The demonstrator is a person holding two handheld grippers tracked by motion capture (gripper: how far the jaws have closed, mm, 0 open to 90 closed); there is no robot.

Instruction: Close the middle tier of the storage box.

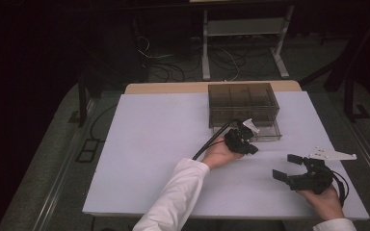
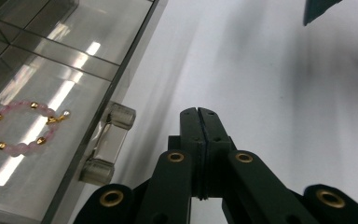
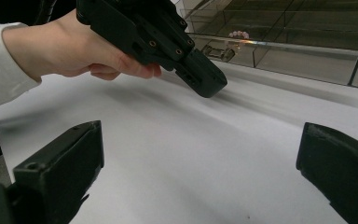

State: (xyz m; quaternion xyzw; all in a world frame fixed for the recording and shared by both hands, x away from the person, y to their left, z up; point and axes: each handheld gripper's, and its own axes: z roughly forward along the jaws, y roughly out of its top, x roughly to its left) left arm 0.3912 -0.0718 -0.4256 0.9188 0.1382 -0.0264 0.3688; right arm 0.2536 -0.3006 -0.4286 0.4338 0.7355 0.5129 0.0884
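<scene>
Left gripper [image 2: 199,113] jaws pressed together, empty, just beside drawer handle [image 2: 108,142] | right gripper [image 1: 289,167] wide apart, idle on worktop [image 1: 149,144] | pink bracelet [image 2: 23,126] sits in clear drawer [image 1: 270,130] | risk: closed tip probably skids off the slick handle, shoving the box instead

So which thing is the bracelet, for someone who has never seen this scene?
Find the smoked clear box at the far side of the white table. Its bottom drawer, the one with the clear bar handle, holds the bracelet. It is a ring of pale pink beads with a few gold ones.
</scene>
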